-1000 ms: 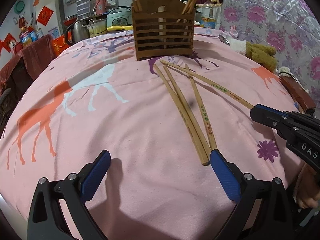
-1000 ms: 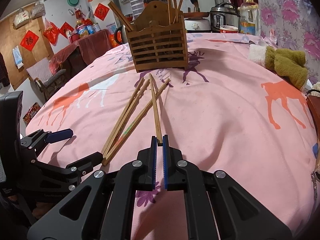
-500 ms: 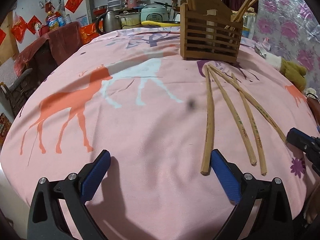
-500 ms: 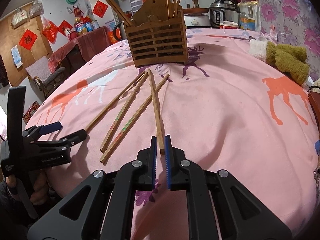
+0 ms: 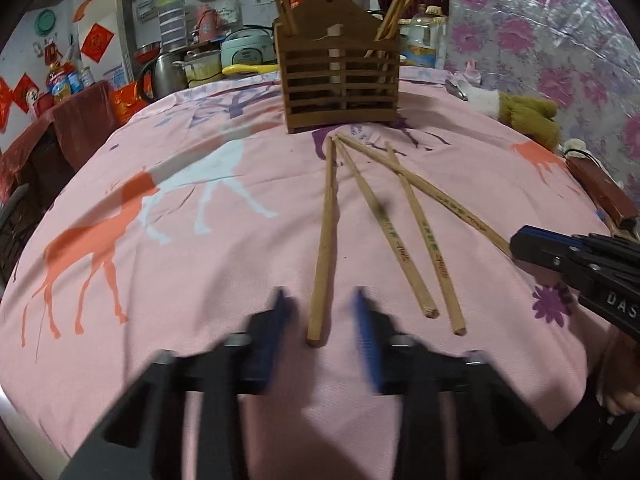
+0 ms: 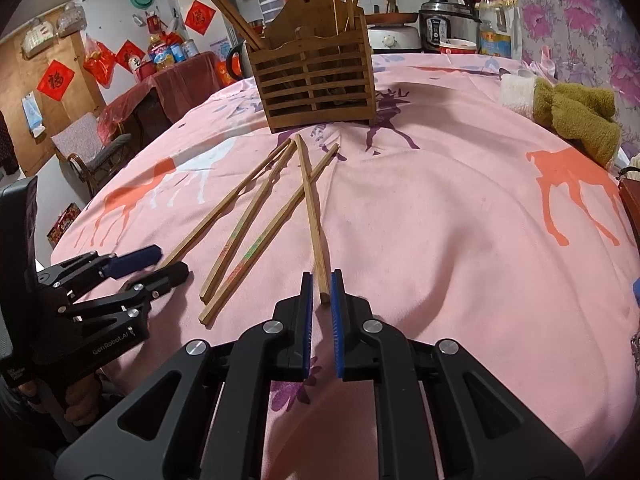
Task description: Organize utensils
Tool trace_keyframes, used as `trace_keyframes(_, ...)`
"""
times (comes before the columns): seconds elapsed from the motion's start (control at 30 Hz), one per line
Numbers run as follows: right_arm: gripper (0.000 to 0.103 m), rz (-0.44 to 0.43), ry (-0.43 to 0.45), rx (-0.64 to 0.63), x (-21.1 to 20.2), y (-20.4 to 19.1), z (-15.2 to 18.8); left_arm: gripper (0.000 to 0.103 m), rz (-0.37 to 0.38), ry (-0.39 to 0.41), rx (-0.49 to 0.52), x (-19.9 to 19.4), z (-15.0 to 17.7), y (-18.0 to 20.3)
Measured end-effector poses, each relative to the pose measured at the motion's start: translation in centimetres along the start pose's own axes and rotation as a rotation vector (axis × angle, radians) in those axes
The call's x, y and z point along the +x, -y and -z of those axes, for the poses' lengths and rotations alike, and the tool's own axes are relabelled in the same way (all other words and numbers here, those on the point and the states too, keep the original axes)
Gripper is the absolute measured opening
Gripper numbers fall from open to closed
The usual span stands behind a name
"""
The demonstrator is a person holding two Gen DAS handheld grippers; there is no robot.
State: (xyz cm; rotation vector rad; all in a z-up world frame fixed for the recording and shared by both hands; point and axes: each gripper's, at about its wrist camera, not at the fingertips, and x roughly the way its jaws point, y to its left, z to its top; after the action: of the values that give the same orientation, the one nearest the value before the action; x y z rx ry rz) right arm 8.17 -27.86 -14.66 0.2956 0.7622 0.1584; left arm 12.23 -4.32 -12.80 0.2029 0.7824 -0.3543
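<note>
Several wooden chopsticks lie fanned out on the pink tablecloth in front of a brown slatted wooden holder (image 5: 342, 80) (image 6: 316, 80) that has chopsticks standing in it. My left gripper (image 5: 320, 308) is open but narrowing, its blurred jaws on either side of the near end of the leftmost chopstick (image 5: 326, 236). My right gripper (image 6: 321, 292) stands slightly open around the near end of the rightmost chopstick (image 6: 312, 208), not clamped. The left gripper also shows in the right wrist view (image 6: 156, 264).
An olive-and-white plush toy (image 6: 568, 108) lies at the right of the table. A brown case (image 5: 600, 188) lies at the right edge. Pots, a rice cooker (image 6: 448, 20) and bottles stand behind the table. A chair (image 6: 92, 152) stands to the left.
My left gripper has moved right to straddle the leftmost chopstick and its jaws have closed in a lot. My right gripper has opened slightly around the end of its chopstick.
</note>
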Motion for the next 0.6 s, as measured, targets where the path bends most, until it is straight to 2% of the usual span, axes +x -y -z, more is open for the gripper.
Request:
trace_keyframes(0.03, 0.012, 0.0, 0.001, -0.001, 0.0, 0.0, 0.0, 0.008, -0.011, 0.001, -0.003, 0.0, 0.0, -0.1)
trace_keyframes(0.23, 0.013, 0.002, -0.005, 0.002, 0.1, 0.0, 0.0, 0.009, -0.066, 0.01, -0.039, -0.8, -0.2, -1.3)
trace_keyframes(0.37, 0.013, 0.003, -0.003, 0.003, 0.0, 0.0, 0.0, 0.01, -0.078, -0.011, -0.056, -0.3, 0.0, -1.6)
trace_keyframes(0.47, 0.013, 0.003, -0.004, 0.005, 0.0, 0.0, 0.0, 0.017, -0.081, -0.016, -0.07, -0.2, 0.0, -2.0)
trace_keyframes(0.53, 0.013, 0.003, -0.005, 0.007, 0.0, 0.0, 0.0, 0.026, -0.083, -0.014, -0.077, -0.1, 0.0, -2.1)
trace_keyframes(0.6, 0.013, 0.003, -0.005, 0.011, 0.0, 0.0, 0.0, 0.027, -0.084, -0.011, -0.075, -0.1, 0.1, -2.1)
